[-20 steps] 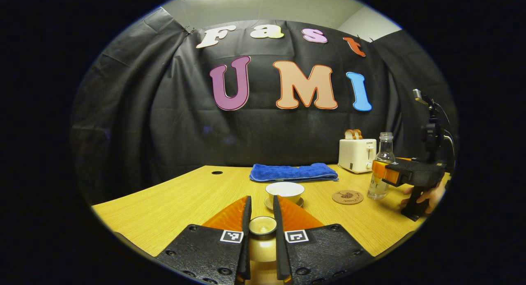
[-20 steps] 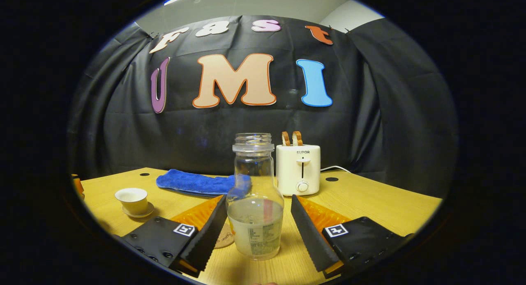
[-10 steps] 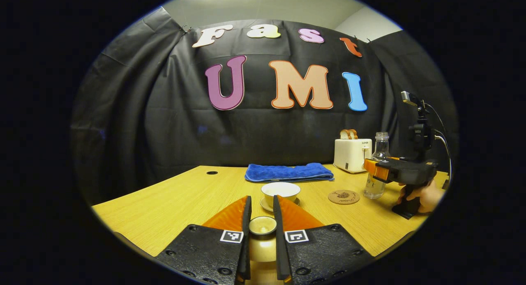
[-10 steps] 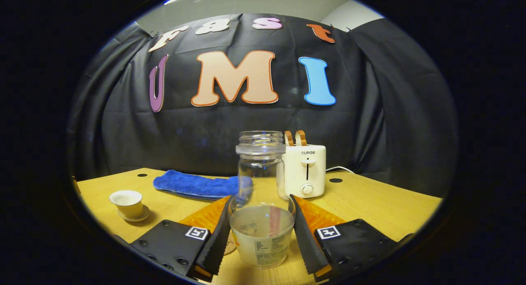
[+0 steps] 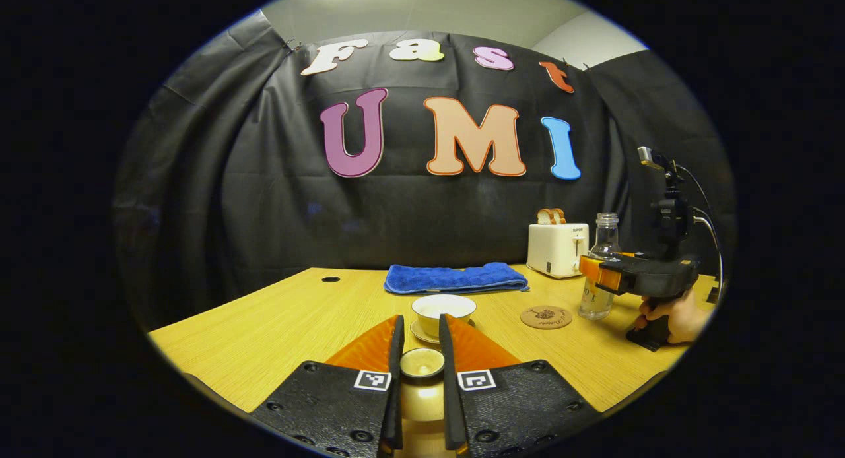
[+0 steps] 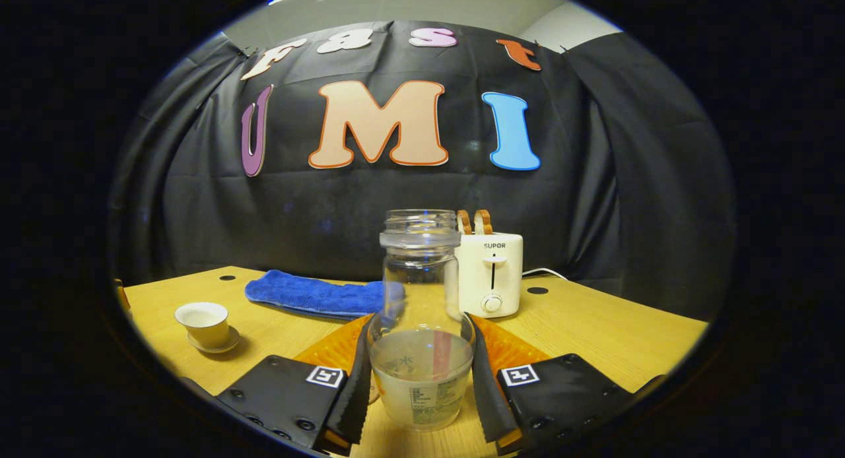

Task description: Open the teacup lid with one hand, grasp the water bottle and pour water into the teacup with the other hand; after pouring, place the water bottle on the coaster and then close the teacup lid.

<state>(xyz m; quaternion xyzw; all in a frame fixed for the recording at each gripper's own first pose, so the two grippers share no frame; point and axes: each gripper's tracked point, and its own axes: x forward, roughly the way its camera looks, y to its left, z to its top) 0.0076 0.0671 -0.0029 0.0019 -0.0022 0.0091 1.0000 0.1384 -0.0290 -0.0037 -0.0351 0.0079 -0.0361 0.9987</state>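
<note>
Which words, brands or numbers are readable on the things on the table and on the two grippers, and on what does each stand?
"SUPOR": on the front of the white toaster.
Water bottle: its label has print, too small to read.
Coaster: dark print, too small to read.
Left gripper and right gripper: square coded markers, no words.

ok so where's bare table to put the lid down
Bare wood lies left of the teacup, in front of the blue towel toward the small hole. It is crowded to the right: coaster, water bottle, toaster and right gripper.
</note>
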